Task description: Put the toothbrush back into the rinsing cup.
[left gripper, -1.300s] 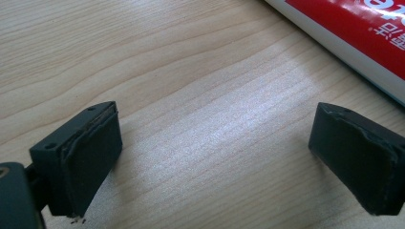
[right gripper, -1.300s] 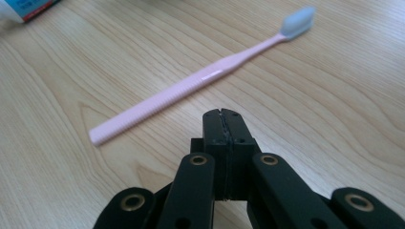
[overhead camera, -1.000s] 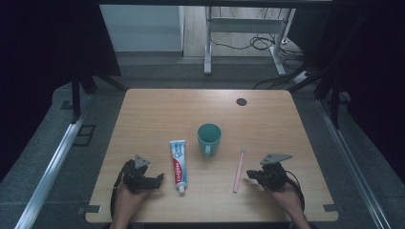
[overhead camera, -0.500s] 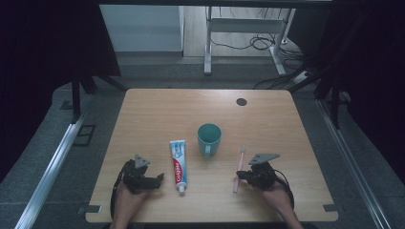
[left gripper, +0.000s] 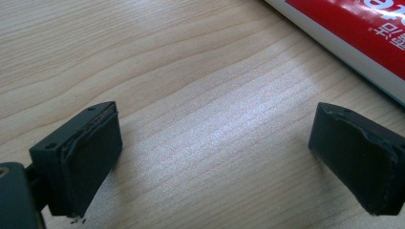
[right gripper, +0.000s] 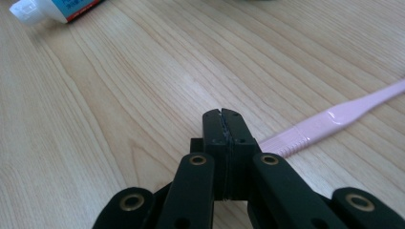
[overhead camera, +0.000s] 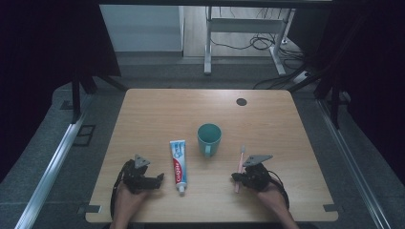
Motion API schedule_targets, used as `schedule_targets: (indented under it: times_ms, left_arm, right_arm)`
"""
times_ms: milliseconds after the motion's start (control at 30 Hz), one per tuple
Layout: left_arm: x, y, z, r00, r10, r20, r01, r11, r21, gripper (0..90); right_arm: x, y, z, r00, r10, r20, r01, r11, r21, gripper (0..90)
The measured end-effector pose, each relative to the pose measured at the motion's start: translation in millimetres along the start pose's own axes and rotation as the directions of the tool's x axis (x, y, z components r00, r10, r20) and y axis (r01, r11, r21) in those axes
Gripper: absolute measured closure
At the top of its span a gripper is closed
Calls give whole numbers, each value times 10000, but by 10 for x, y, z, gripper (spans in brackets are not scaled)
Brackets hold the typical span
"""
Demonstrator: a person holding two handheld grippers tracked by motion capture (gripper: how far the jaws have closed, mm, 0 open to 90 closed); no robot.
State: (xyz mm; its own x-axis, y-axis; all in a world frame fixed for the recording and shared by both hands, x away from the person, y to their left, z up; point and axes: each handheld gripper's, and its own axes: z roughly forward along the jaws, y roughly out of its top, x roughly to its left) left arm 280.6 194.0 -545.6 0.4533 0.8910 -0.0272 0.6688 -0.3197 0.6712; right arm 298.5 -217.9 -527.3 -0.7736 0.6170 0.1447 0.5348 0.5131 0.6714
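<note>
A pink toothbrush (overhead camera: pixel 239 160) lies lengthwise on the wooden table (overhead camera: pixel 157 114), right of a teal mug (overhead camera: pixel 209 138). Left of the mug lies a red, white and blue toothpaste tube (overhead camera: pixel 178 162), cap toward the person. My right gripper (overhead camera: pixel 236 177) rests on the table with its tips at the toothbrush's near end. In the right gripper view its jaws (right gripper: pixel 223 119) are shut pad to pad with nothing between them, and the pink handle (right gripper: pixel 334 117) runs off to their right. My left gripper (overhead camera: pixel 159 179) lies left of the tube. Its jaws (left gripper: pixel 217 138) stand open over bare wood, and the tube (left gripper: pixel 353 33) shows at the upper right.
A dark round grommet (overhead camera: pixel 241 101) sits in the table's far right part. Beyond the far edge stand a desk frame and cables on the floor (overhead camera: pixel 258 43). A metal rail (overhead camera: pixel 52 162) runs along the floor at the left. The tube's white cap (right gripper: pixel 28 9) lies far ahead of the right jaws.
My right gripper has slid left along the table's near edge until its tips reached the toothbrush's near end. The left gripper, tube, mug and toothbrush have stayed put.
</note>
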Motion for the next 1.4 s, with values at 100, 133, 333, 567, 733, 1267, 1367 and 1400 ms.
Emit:
schedule_targets:
  times_ms: [100,133,333,567,733,1267,1367,1400]
  left_arm:
    - [0,0,0,10000,-1,0,1,10000,0,41]
    - [0,0,0,10000,-1,-1,1,10000,0,41]
    - [1,0,0,10000,6,-3,-6,10000,7,41]
    - [0,0,0,10000,0,-1,0,10000,1,41]
    - [-1,0,0,10000,-7,-3,7,10000,1,41]
    - [0,2,2,10000,2,-7,-2,10000,2,40]
    - [0,2,2,10000,-1,-7,1,10000,3,39]
    - [0,2,2,10000,-1,-7,1,10000,3,39]
  right_arm:
    - [-28,-34,-35,9999,99,64,-99,10000,-8,888]
    - [-36,-45,-45,9999,130,98,-130,9999,9,888]
    - [-90,-117,-120,9993,268,279,-268,9996,13,887]
    - [-185,-215,-227,9973,486,553,-487,9988,16,887]
    - [-267,-292,-304,9946,712,757,-713,9975,-15,886]
    - [-313,-225,-475,9921,724,1022,-734,9973,63,791]
    - [-354,-205,-494,9904,816,1117,-858,9958,332,745]
    - [-354,-205,-494,9904,816,1117,-858,9958,332,745]
